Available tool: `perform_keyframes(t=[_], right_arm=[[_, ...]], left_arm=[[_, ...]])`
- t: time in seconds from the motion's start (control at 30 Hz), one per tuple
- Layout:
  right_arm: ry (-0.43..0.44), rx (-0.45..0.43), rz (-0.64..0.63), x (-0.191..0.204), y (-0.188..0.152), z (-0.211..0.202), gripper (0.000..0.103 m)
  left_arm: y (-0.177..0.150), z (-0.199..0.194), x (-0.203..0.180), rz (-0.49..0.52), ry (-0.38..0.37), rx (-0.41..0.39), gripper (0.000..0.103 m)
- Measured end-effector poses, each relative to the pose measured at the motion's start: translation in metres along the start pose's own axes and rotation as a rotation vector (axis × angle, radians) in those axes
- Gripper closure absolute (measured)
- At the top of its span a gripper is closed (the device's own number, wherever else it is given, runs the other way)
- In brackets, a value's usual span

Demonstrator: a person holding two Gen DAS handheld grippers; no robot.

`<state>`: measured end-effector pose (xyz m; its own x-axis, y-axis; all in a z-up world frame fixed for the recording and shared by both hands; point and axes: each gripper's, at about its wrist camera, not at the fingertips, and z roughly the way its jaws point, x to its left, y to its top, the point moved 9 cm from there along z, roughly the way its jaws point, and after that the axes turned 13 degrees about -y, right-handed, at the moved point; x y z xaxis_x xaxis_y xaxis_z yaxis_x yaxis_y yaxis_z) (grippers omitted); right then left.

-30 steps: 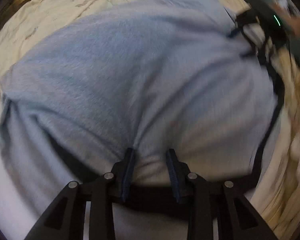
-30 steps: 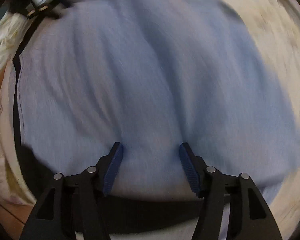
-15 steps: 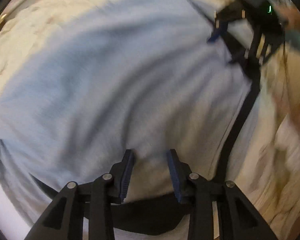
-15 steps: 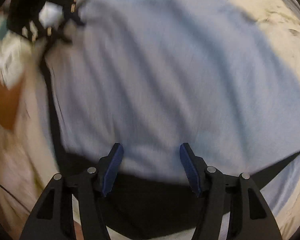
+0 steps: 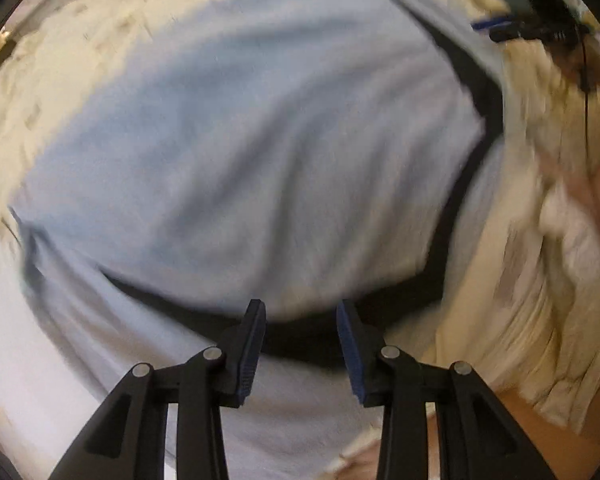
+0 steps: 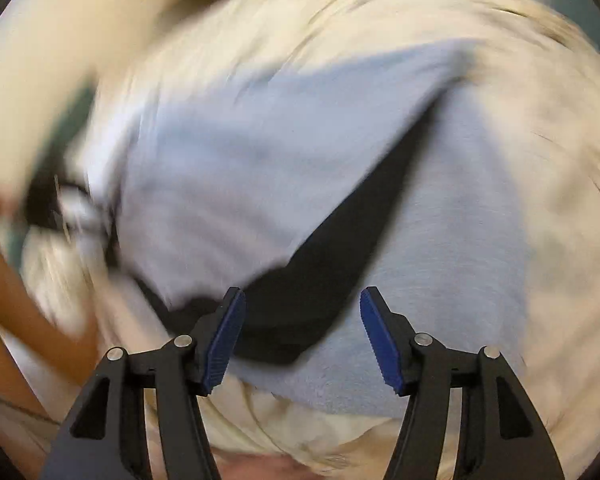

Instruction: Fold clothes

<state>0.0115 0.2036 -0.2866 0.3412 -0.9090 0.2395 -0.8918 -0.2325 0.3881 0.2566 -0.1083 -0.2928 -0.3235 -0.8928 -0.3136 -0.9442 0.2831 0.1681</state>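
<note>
Surface: a cream, mottled and crumpled cloth-covered surface (image 5: 100, 20) fills the background of both wrist views; whether it is a bed or a covered table I cannot tell.
Garment: one pale blue knit garment (image 5: 260, 140), soft and creased, lies spread on that surface with its near layer doubled over itself; a dark shadowed gap runs under the folded edge in both views.
Left hand-held gripper: the left hand-held gripper (image 5: 300, 344) points steeply down at the near folded edge, its blue-padded jaws set narrow and apart with nothing pressed between them; the cloth lies below the tips, not in them.
Right hand-held gripper: the right hand-held gripper (image 6: 302, 336) stands with jaws wider, empty, over the dark gap at the garment's lower corner; the view is heavily motion-blurred.
Other view of it: in the left wrist view the right tool shows small at the top right, beside the garment's far edge.
Person: a bare forearm (image 6: 16, 300) crosses the left side of the right wrist view.
Step in hand: by my reading one fold is laid down and both tools are clear of the cloth, between grasps.
Next move: likely calls for finding a fresh edge or corner and pinching a single layer cleanly.
Count: one garment, two grippers, one surface.
</note>
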Motion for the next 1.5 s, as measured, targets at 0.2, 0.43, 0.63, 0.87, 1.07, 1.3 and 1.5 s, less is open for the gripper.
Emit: perform_keyframes(t=[0.2,0.43,0.63,0.87,1.07,1.3,1.5], right_arm=[[0.025,-0.121,0.234,-0.054,0.025,-0.023,0.038],[0.06,-0.142,0.278,-0.065,0.022,-0.014,0.038],[0.024,-0.1,0.277,-0.093,-0.006,-0.01,0.038],[0.054,-0.04,0.314,-0.114,-0.025,0.007,0.038],[0.098,0.018,0.272,-0.105,-0.018,0.026,0.067],[0.223,0.035,0.211,-0.069,-0.002,0.003,0.1],[0.331,0.011,-0.014,-0.011,0.056,-0.055,0.1]], left_arm=[[0.146,-0.036,-0.014,0.209,-0.041,-0.21,0.042],[0.343,0.004,-0.008,0.242,-0.096,-0.299,0.042],[0.425,0.073,-0.029,0.278,-0.102,-0.224,0.042],[0.461,0.114,-0.043,0.333,-0.16,-0.108,0.042],[0.465,0.126,-0.047,0.354,-0.153,-0.047,0.095],[0.453,0.09,-0.054,0.395,-0.157,-0.088,0.095],[0.436,0.028,-0.039,0.386,-0.129,-0.194,0.096]])
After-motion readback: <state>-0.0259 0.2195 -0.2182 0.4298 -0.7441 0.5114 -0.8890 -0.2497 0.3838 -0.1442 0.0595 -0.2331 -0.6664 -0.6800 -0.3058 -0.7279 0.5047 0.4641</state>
